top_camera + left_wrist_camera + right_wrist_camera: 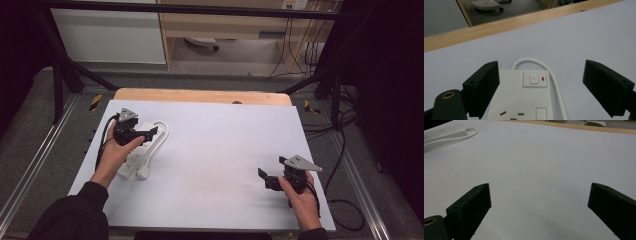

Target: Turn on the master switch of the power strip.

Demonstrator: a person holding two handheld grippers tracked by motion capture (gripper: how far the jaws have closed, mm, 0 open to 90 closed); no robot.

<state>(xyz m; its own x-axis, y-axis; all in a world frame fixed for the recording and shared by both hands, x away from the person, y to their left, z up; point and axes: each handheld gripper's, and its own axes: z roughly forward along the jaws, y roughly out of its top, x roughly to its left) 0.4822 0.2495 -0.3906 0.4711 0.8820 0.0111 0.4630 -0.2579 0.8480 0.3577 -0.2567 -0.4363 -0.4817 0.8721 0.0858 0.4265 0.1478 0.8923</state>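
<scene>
I see the bench covered by a pale sheet, with a strip of bare wood showing along its far edge. A white power strip lies near the left edge of the bench, long axis running roughly near to far, slightly tilted. Its cable loops out from the far end and curves back along the strip's right side to a white plug at the near end. I read the left gripper held over the far end of the strip, jaws spread wide, nothing between them touching either pad. In the left gripper view the power button and a small red indicator sit between the jaws. The right gripper hovers near the right near corner over bare sheet, jaws likewise wide apart, holding nothing.
</scene>
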